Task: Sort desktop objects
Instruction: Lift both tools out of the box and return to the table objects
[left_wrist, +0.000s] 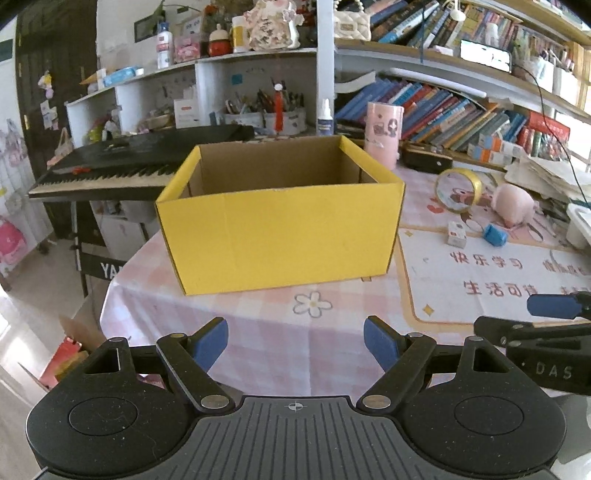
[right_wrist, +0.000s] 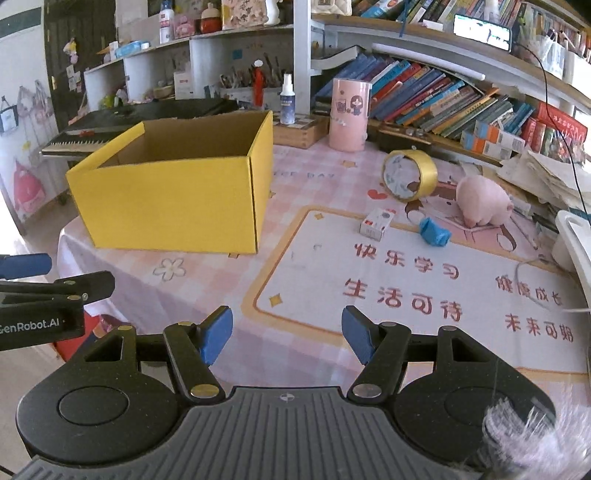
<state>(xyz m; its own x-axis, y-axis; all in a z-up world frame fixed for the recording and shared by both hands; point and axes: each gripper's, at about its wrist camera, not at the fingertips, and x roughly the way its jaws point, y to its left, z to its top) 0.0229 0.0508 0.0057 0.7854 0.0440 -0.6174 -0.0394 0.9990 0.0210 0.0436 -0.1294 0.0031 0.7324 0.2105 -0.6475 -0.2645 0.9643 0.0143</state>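
Left tongs (left_wrist: 295, 345) spread wide, nothing between the blue pads, hovering over the pink checked cloth of the desk (left_wrist: 266, 325) just short of the open yellow cardboard box (left_wrist: 280, 232). Right tongs (right_wrist: 287, 334) also spread, empty, aimed at the printed mat (right_wrist: 406, 280). Beyond the mat, right of the box: roll of yellow tape (right_wrist: 410, 175) standing on edge, pink plush toy (right_wrist: 482, 201) beside it, small white carton (right_wrist: 376, 222) and blue pencil sharpener (right_wrist: 435, 231) near each other. Box apparently empty as far as visible.
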